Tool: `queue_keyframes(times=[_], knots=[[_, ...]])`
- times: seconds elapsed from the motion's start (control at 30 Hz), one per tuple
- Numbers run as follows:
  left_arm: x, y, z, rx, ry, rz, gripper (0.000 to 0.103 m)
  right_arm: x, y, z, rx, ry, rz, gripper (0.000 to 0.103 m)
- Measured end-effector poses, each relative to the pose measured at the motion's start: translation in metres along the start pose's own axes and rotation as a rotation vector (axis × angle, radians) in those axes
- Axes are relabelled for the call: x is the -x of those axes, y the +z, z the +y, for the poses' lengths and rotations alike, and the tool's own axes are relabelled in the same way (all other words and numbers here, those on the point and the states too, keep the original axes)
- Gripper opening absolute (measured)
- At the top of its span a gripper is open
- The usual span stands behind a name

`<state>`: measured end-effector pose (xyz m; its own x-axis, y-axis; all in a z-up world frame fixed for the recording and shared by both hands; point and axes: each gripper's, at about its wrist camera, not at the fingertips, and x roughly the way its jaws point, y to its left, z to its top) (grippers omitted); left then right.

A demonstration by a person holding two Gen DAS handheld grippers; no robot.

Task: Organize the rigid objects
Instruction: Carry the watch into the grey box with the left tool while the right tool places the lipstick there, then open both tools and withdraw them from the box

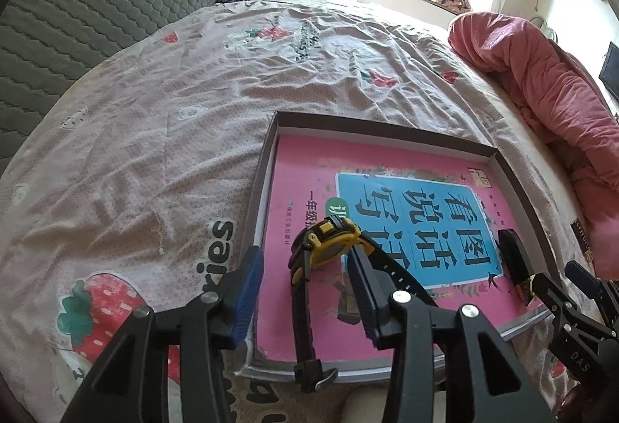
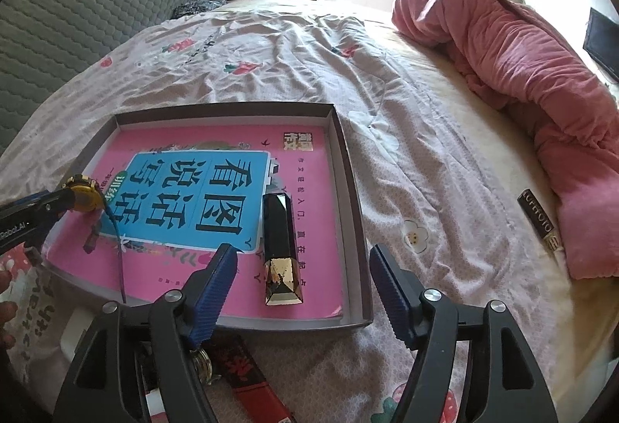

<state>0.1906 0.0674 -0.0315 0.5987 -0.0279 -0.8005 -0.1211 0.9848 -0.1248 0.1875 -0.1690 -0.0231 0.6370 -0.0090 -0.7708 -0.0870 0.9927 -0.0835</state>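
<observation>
I am looking down over a bed through two wrist cameras, and a shallow box (image 2: 348, 167) lies on the sheet with a pink book (image 2: 305, 190) flat inside it. My left gripper (image 1: 305, 280) has its blue pads apart, one pad left of the box wall and the other inside the box; a yellow and black watch (image 1: 329, 241) rests on the book between them, its case toward twelve o'clock from the fingertips and its strap running back toward six o'clock, over the near rim. The inner pad sits just beside the watch case; I cannot tell whether it touches, but the jaws do not clamp it. My right gripper (image 2: 301, 287) also stands wide apart and holds nothing. Between its pads, a little toward twelve o'clock, lies a dark faceted lipstick case (image 2: 280, 249) with a gold end, on the book near the right wall of the box; its long axis runs twelve to six, the gold end toward me. Well out at three o'clock from the box, a second dark tube with gold lettering (image 2: 539, 220) lies on the sheet against a rolled pink blanket (image 2: 522, 74). I judge that tube the likely next thing to gather, and the right gripper is plainly the nearer; its long axis slants from about eleven to five, so I would turn the wrist to close across its narrow width
</observation>
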Motion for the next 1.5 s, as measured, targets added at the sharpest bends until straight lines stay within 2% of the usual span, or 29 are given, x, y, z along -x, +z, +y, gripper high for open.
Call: queue_keyframes(times=[0.17, 0.23, 0.3, 0.53, 0.87, 1.23, 1.5], knots=[[0.012, 0.002, 0.001, -0.001, 0.006, -0.016, 0.047, 0.01, -0.001, -0.001, -0.001, -0.005, -0.014, 0.074], [0.016, 0.002, 0.002, 0.003, 0.01, -0.02, 0.055, 0.015, -0.003, -0.001, -0.003, -0.005, -0.024, 0.074], [0.02, 0.002, 0.003, 0.013, 0.01, -0.023, 0.057, 0.02, -0.003, -0.002, -0.004, -0.004, -0.034, 0.074], [0.043, 0.001, 0.006, 0.021, 0.037, -0.043, 0.057, 0.043, -0.006, -0.011, -0.018, -0.005, -0.067, 0.074], [0.077, -0.01, 0.025, 0.032, 0.064, -0.063, 0.057, 0.08, -0.029, -0.034, -0.048, 0.017, -0.131, 0.076], [0.098, -0.035, 0.008, -0.036, 0.07, -0.049, 0.057, 0.097, -0.055, -0.034, -0.033, 0.034, -0.114, 0.076], [0.111, -0.05, 0.0, -0.056, 0.059, -0.042, 0.057, 0.098, -0.072, -0.029, -0.023, 0.044, -0.069, 0.076]])
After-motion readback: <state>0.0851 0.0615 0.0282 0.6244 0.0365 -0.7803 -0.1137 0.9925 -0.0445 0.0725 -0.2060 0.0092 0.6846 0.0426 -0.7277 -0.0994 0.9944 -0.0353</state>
